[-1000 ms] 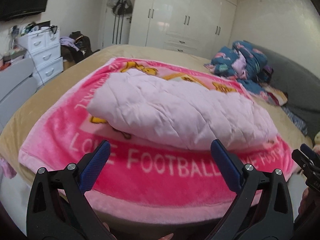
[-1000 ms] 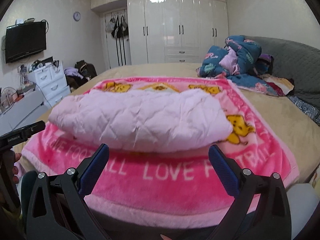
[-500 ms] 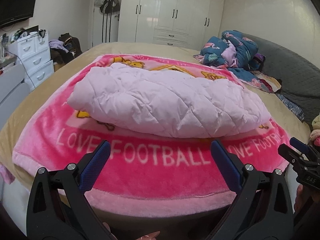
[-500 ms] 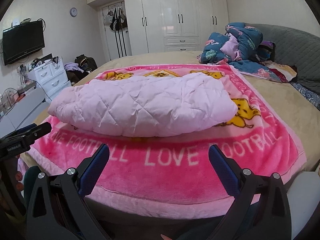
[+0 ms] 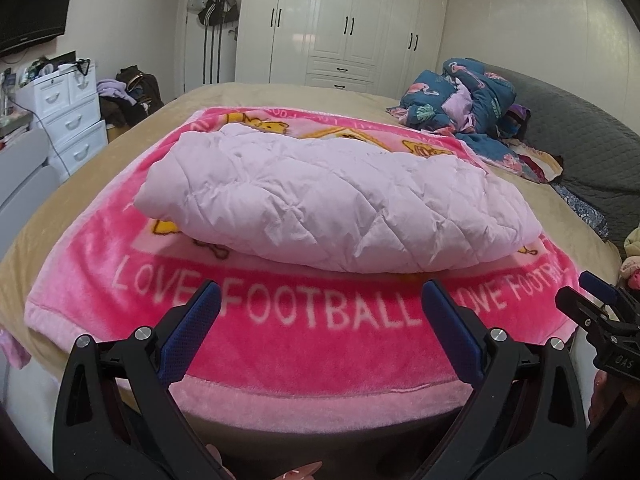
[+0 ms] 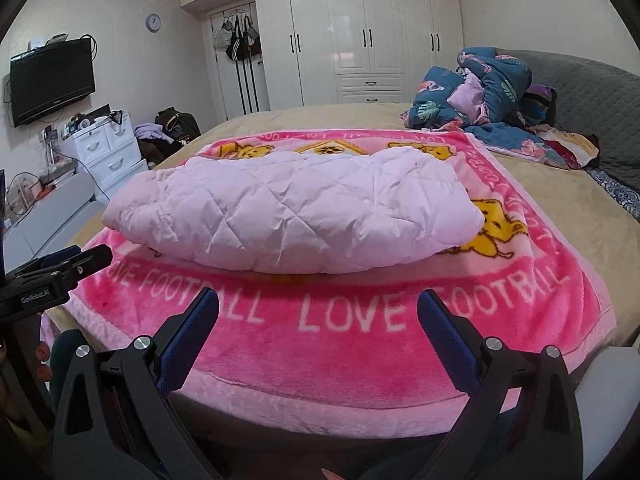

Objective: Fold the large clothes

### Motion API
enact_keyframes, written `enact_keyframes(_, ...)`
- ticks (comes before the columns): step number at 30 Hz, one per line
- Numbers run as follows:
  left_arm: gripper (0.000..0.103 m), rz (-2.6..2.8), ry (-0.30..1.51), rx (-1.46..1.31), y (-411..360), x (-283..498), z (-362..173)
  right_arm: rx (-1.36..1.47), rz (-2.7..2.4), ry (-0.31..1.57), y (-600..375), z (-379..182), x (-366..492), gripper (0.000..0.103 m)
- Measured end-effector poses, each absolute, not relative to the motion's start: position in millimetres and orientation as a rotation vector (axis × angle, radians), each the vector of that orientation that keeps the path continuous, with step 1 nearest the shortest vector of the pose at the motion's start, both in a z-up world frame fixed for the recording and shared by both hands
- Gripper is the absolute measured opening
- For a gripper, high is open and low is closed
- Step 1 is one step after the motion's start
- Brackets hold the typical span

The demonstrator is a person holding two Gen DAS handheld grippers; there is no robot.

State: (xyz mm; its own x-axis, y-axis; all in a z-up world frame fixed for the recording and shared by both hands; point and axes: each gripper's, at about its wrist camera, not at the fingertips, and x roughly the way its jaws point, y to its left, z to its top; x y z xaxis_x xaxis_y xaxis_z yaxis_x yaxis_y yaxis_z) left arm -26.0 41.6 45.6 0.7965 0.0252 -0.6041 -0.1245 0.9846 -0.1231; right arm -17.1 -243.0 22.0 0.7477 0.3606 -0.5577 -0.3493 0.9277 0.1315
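A folded pale-pink quilted garment [image 5: 336,204] lies in the middle of the left wrist view, resting on a bright pink blanket [image 5: 320,344] lettered "LOVE FOOTBALL" that is spread over the bed [image 5: 92,184]. In the right wrist view the same garment [image 6: 296,216] sits centre frame on the blanket [image 6: 360,364], with its nearer folded edge running just above the lettering.

The left tool [image 5: 320,300] hangs at the bottom of its frame with its blue-padded fingers spread wide and nothing between them, above the blanket's near hem. The right tool [image 6: 318,304] is likewise wide apart and empty, low in its frame. Each tool shows at the edge of the other's view: the right one at lower right, the left one [image 6: 60,268] at centre left.

A strip of bare blanket separates both tools from the garment. Tan bed surface shows to the left and right of the blanket.

At upper right, a heap of dark blue patterned bedding [image 6: 480,96] lies against the grey headboard [image 6: 592,108]. At the left stands a white drawer unit [image 6: 108,152] with small clutter on top; its drawers are closed. White wardrobes [image 6: 360,36] fill the upper centre.
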Motion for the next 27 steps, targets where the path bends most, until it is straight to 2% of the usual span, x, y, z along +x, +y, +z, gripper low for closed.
enact_keyframes(27, 0.094, 0.096, 0.648, -0.143, 43.3, -29.4, 46.6, 0.021, 0.387, 0.601, -243.4, 25.3, -19.5, 0.099)
